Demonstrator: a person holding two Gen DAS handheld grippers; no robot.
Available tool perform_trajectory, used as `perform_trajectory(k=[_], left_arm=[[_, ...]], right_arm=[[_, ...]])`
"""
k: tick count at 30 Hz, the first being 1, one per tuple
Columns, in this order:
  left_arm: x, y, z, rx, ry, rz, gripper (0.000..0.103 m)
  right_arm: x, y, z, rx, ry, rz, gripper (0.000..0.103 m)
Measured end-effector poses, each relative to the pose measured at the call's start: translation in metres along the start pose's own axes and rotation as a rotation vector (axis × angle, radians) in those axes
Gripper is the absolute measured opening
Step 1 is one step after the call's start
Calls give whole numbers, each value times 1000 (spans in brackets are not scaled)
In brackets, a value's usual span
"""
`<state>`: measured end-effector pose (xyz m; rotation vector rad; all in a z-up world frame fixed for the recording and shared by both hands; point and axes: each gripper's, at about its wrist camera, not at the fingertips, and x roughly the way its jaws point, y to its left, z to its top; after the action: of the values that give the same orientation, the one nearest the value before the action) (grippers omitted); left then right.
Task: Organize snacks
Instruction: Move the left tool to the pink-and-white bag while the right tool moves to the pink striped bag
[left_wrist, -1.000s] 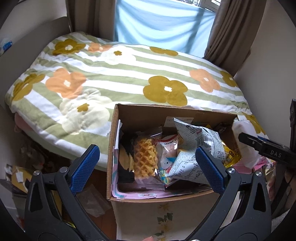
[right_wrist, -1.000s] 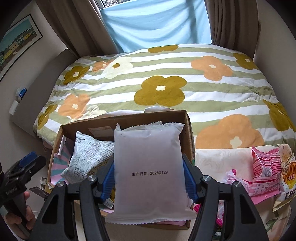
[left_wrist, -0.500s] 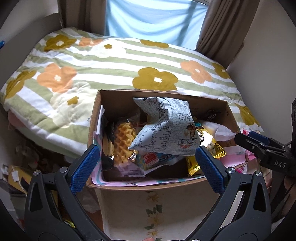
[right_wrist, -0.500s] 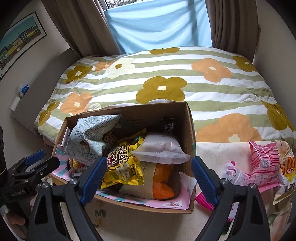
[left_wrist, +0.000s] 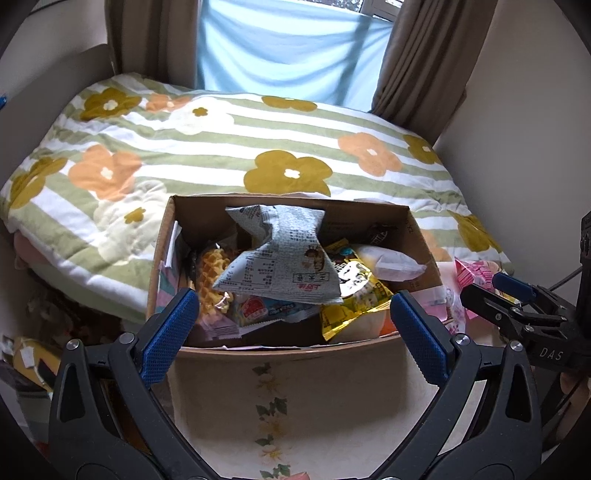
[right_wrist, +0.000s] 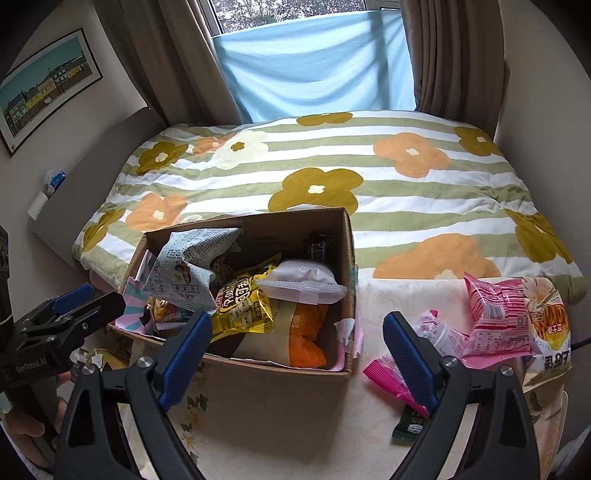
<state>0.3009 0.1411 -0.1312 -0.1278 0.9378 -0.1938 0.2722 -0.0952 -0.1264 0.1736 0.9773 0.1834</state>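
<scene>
1. Left wrist view: the left gripper (left_wrist: 291, 334) hung wide open and empty over the near wall of the cardboard box (left_wrist: 280, 350). Inside sat a heap of snacks, topped by a grey newsprint-patterned bag (left_wrist: 280, 258) with a waffle pack (left_wrist: 212, 266) to its left and a yellow packet (left_wrist: 354, 291) to its right. Off to the right, the right gripper (left_wrist: 495, 299) showed side-on.

2. Right wrist view: the right gripper (right_wrist: 297, 350) had just been opening, its jaws spread with nothing between them. A white sealed pack (right_wrist: 301, 282) lay in the box's right end, on top of the yellow packet (right_wrist: 243, 299). More snacks waited on the table to the right — a pink striped bag (right_wrist: 495, 317) and a magenta wrapper (right_wrist: 384, 376).

3. Handling call: these pouches looked light, puffy and slick, with crushable contents — best pinched by a crimped seam or across the flat middle, gently.
</scene>
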Motion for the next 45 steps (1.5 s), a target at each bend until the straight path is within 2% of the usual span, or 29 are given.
perform_trajectory(k=[1,8,14,19,25,31,35,45], left_arm=[[-2,-6,-2,0,-1,-3,103],[-13,-55,-17,14,-15,6,103],[-20,-110,-30,26,-30,7,103],[-13,-162,-38,54,-29,-2,103],[7,-222,-50,120,-6,3,103],[40,-266,-59,218,65,19,103],[61,-283,-64,268,109,15,103],[106,-293,-69,390,179,16,103]], right_arm=[[-5,-5,-2,5,-9,0,103],[-37,-57,-8,10,-49,-37,103],[-64,-119,-10,37,-37,-72,103],[-77,-160,-13,-1,-15,-103,103],[-85,-203,-15,3,-20,-68,103],[-77,-226,-14,-26,-17,-47,103],[-61,-238,-16,1,7,-28,103],[12,-241,-13,44,90,-55,103]])
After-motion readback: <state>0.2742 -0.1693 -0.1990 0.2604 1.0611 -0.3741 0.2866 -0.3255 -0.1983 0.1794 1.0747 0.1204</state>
